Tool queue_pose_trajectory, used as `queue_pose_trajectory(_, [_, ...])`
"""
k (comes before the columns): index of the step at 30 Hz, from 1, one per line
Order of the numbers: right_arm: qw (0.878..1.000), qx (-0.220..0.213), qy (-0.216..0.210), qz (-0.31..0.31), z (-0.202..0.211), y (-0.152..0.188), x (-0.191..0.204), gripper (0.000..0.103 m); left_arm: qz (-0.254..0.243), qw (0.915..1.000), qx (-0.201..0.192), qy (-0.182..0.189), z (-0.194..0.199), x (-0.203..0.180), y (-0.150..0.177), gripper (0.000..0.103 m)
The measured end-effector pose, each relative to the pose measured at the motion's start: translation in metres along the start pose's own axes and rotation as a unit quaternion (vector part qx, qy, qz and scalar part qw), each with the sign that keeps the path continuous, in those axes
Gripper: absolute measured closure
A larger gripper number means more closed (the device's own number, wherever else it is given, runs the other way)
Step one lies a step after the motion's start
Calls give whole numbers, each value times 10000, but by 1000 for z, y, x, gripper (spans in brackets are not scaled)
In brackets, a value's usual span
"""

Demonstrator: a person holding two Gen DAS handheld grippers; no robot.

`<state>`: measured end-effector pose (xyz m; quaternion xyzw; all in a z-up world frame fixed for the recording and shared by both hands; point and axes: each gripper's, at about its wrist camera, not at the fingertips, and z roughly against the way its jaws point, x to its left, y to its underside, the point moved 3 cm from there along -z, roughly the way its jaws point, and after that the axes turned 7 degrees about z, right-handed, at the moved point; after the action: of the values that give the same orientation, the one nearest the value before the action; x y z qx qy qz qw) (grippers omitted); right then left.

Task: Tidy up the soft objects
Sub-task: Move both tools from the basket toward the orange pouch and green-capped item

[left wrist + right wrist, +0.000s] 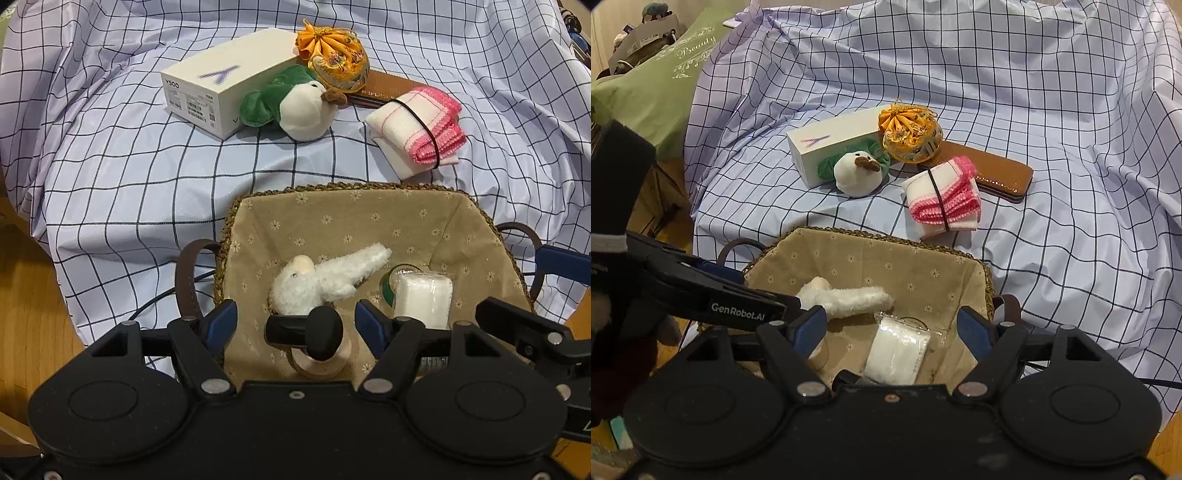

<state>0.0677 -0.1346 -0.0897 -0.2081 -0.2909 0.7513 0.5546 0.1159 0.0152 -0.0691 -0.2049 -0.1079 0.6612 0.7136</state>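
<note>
I'm hovering both tongs over basket (480, 218): left tongs (295, 317) and right tongs (892, 325) standing apart, gripping nothing. White plush bird (317, 280) and wrapped white pack (897, 350) lying inside basket; green plush (291, 103), pink-edged cloth bundle (421, 129), orange pouch (336, 62) sitting beyond basket.

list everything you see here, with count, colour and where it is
basket: 1, woven with tan floral lining, near edge of the cloth
white plush: 1, white, in the basket
packet: 1, white in clear wrap, in the basket beside the plush
tape roll: 1, green, in the basket, behind the packet
spool: 1, pale with black cap, in the basket's near end
box: 1, white, on the cloth
bird plush: 1, green and white, against the box
pouch: 1, orange, beside the box
case: 1, brown, behind the towel
towel: 1, white and pink, black band around it
cloth: 1, lilac check
left gripper: open, over the basket
right gripper: open, over the basket
</note>
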Motion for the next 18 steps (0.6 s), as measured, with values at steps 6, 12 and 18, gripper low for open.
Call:
queue_pose_trajectory(6, [9999,-99,54,-36,-1,-6,-3,25,74,9999,-77,28,1,4,-7,37])
queue_pose_trajectory(12, [9995,-235,201,-89,-4,-17,-11,23,118,9997,-207,64,3,5,-16,37])
queue_pose_trajectory(18, [9982,-431,394,-99,-8,-32,-21,21,137,9991,-384,98,4,6,-28,26])
